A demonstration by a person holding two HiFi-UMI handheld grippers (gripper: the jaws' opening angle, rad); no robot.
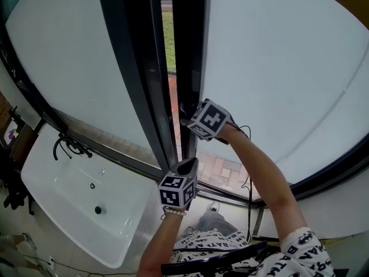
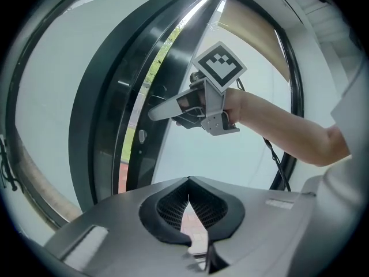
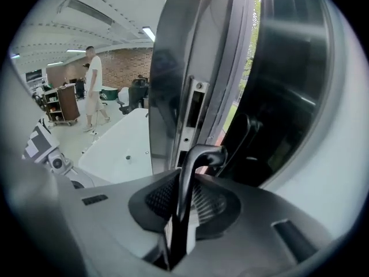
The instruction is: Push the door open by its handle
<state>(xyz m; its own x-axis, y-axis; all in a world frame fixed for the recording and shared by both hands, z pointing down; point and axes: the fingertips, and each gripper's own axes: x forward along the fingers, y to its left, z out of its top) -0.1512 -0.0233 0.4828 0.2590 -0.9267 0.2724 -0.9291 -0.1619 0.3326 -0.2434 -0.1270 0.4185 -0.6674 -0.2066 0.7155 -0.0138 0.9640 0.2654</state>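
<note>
Glass door (image 1: 277, 68), gripped handle (image 3: 200, 154), "BATMAN" clothing (image 1: 222, 241)

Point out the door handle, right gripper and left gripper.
door handle (image 3: 185, 195): right gripper view, its black shaft.
right gripper (image 2: 154, 113): left gripper view, tips of its jaws.
left gripper (image 1: 190, 164): head view, tips of its jaws.

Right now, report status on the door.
Right gripper shut on door handle. Left gripper shut, empty, off the door. Door ajar, narrow gap showing. Nothing seen in the way.
</note>
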